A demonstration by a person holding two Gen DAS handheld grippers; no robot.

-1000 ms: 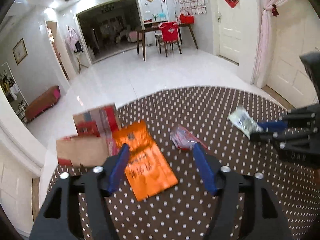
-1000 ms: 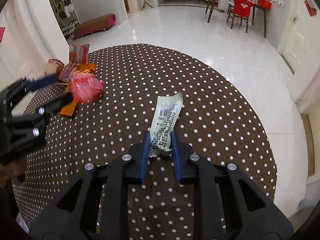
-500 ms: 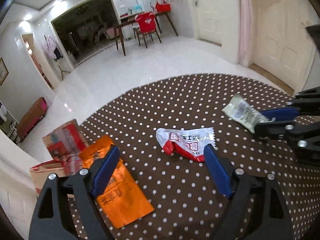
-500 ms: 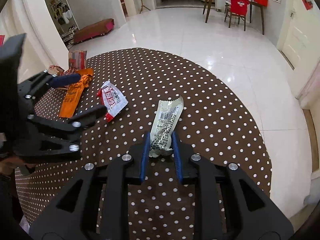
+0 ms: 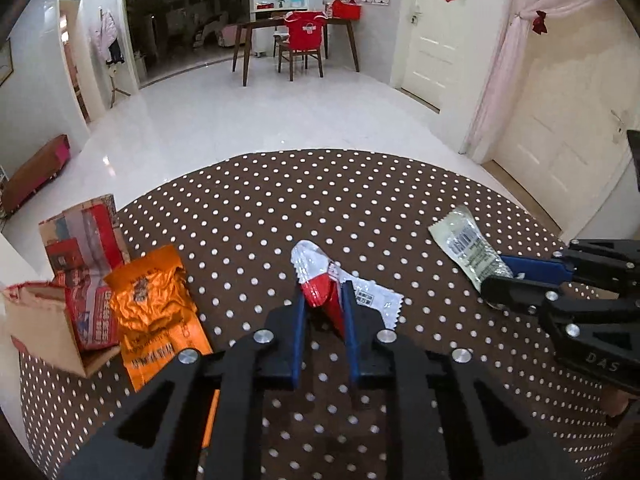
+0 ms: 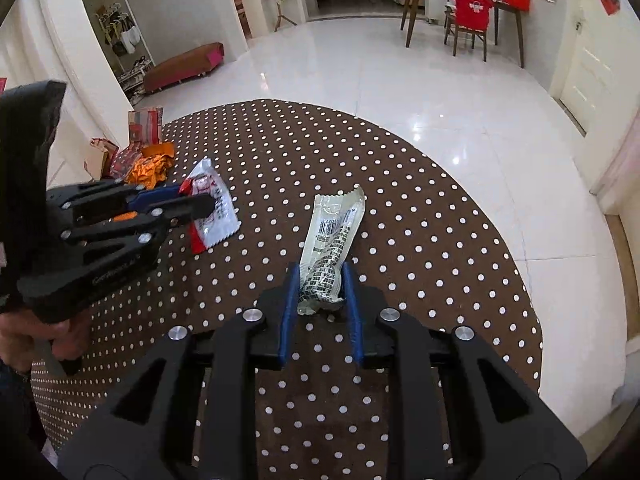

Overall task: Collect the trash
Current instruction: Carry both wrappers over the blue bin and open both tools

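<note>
Left wrist view, from the left edge: an open cardboard box [image 5: 44,328] sits at the lower left of the frame on the dotted bench [image 5: 280,208]; just right of it, touching, lies an orange packet [image 5: 156,316], flat and untouched.

At centre frame, your left hand-held gripper [image 5: 323,312] has its jaws closing on the red-and-white wrapper [image 5: 320,284]; the blue pads press the red end, which is buckled upward, while the white end trails to the lower right; the wrapper's long axis runs from upper left to lower right, across the pads.

At the right of the frame, your right hand-held gripper [image 5: 500,276] pinches the near end of the pale green wrapper [image 5: 468,248]; in the right wrist view that wrapper [image 6: 334,240] points away from the pads toward the top of the frame.

Judgement: the box lies to the left of both loads, and your left hand is the nearer; the orange packet stands between box and left hand.
</note>
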